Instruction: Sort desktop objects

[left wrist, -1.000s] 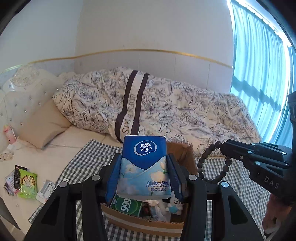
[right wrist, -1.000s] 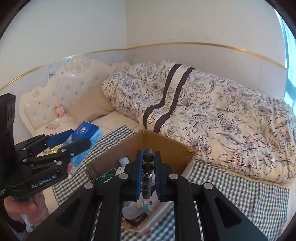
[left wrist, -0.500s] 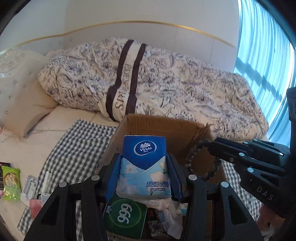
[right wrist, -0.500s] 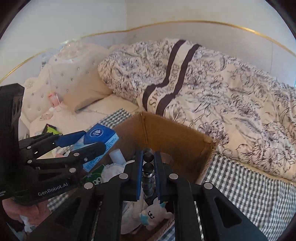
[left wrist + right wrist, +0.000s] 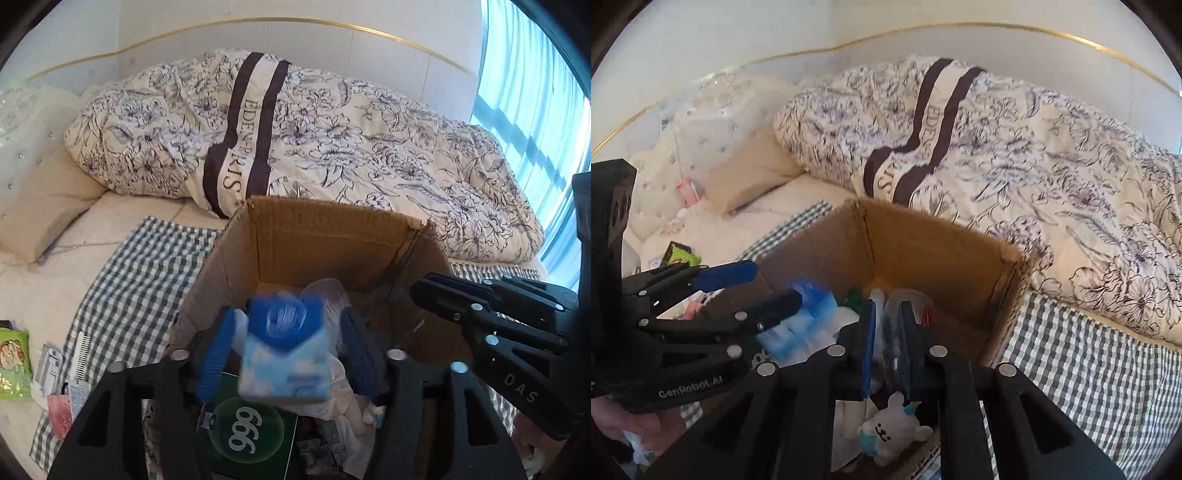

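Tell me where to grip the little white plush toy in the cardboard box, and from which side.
Grip the plush toy across its rounded head, coming straight down from above. It lies face up low inside the cardboard box, hemmed in by the near wall and other clutter, so a sideways approach looks blocked. The soft head should squash a little between the jaws.

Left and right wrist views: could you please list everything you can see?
cardboard box: one, brown, on checked cloth
tissue pack: one, blue, blurred, over cardboard box
green carton: one, green, inside cardboard box
plush toy: one, white, inside cardboard box
checked cloth: one, grey-white, beneath cardboard box
duvet: one, cream floral, behind cardboard box
pillow: one, beige, left of duvet
snack packet: one, green, left of checked cloth
left hand-held gripper: one, black-blue, open around tissue pack
right hand-held gripper: one, black-blue, open over cardboard box
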Demonstrator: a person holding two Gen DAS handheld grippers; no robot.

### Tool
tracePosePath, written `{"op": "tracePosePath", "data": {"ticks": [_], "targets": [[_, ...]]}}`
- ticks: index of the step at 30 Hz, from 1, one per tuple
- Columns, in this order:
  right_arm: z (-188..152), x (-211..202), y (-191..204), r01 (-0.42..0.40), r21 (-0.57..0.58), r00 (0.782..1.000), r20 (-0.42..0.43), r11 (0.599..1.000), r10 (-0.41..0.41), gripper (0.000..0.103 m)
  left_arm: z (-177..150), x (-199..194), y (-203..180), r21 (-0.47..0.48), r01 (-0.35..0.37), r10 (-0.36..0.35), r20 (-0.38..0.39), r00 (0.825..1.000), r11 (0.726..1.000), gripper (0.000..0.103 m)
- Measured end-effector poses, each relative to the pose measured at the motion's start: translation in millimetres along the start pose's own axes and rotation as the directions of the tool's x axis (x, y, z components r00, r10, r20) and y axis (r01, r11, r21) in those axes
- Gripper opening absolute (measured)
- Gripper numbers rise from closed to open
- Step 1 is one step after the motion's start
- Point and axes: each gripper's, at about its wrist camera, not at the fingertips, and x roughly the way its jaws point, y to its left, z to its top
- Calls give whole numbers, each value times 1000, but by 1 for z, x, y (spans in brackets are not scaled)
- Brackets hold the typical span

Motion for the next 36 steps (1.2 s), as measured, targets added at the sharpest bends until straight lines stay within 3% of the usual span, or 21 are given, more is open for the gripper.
{"op": "tracePosePath", "data": {"ticks": [2, 4, 15, 20, 24, 26, 31, 36], "targets": [[3, -12, 1, 6, -8, 1000, 21, 1000, -6, 25, 5, -9, -2, -3, -8, 8, 23, 1000, 1000, 81], [6, -27, 3, 25, -13, 998, 53, 1000, -25, 35, 9, -22, -3, -11, -15, 15, 46, 999, 1000, 82], [9, -118, 17, 61, -27, 983, 173, 998, -55, 37, 27, -118, -18, -41, -32, 39, 203, 978, 999, 87], [5, -164, 16, 71, -8, 974, 216, 997, -68, 40, 26, -171, -35, -22, -37, 42, 299, 953, 999, 91], [-3, -199, 20, 95, -12, 965, 248, 995, -89, 53, 19, -205, -50, -13, -24, 27, 355, 934, 1000, 92], [-8, -214, 20, 98, -8, 963, 255, 995, -92, 55, 14, -220, -59, -7, -16, 17, 377, 926, 1000, 94], [-28, -254, 15, 142, -3, 950, 281, 990, -135, 73, 0, -248, -85, -8, 33, -26, 434, 900, 999, 103], [-49, -291, -2, 194, 65, 934, 292, 979, -204, 78, -9, -258, -115, 2, 71, -64, 446, 892, 997, 103]]}}
